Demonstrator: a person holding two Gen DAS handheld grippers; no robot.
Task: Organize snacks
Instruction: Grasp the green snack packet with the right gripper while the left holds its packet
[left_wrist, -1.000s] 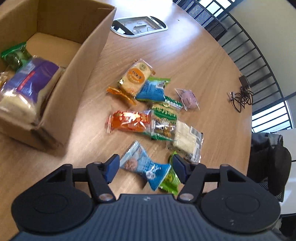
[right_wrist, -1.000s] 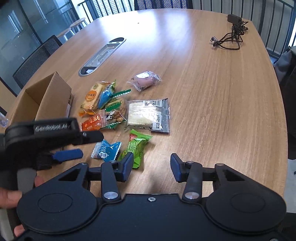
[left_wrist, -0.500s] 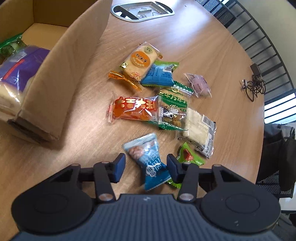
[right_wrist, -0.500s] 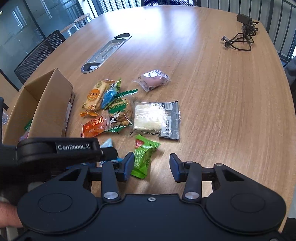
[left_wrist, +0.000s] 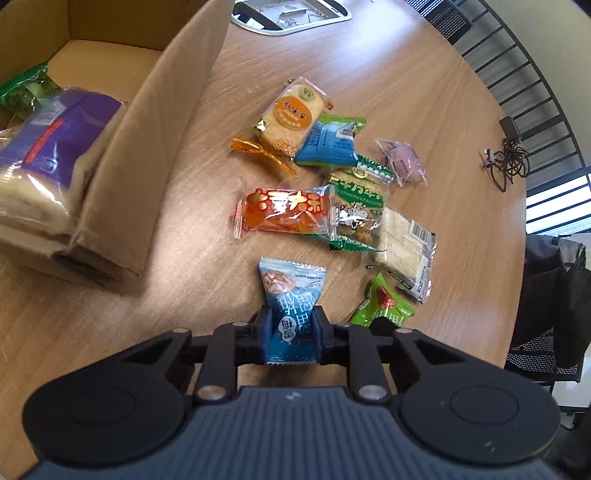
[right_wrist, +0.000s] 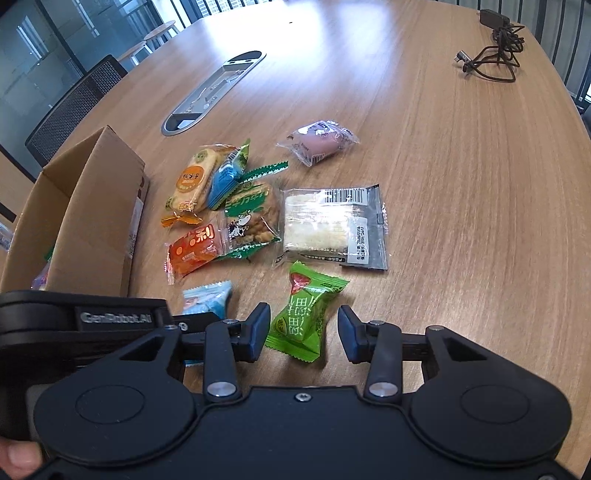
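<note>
Sorting is partly done: in the left wrist view the open brown cardboard box (left_wrist: 155, 155) at ten o'clock holds a purple-labelled cake pack (left_wrist: 48, 162) and a green packet (left_wrist: 22, 92), while the left gripper (left_wrist: 291, 330) has just clenched on the light-blue crinkled snack sachet (left_wrist: 291, 299). In the right wrist view the right gripper (right_wrist: 302, 330) straddles the green sachet (right_wrist: 303, 314) unclenched; seven packets wait at twelve o'clock.

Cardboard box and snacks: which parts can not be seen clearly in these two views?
- Cardboard box, right wrist view: its wall hides the contents.
- Blue snack, right wrist view: mostly behind the left gripper, which is shut on it.
- Green snack, left wrist view: lower end hidden behind that gripper.
- Small print on wrappers: blurred.
</note>
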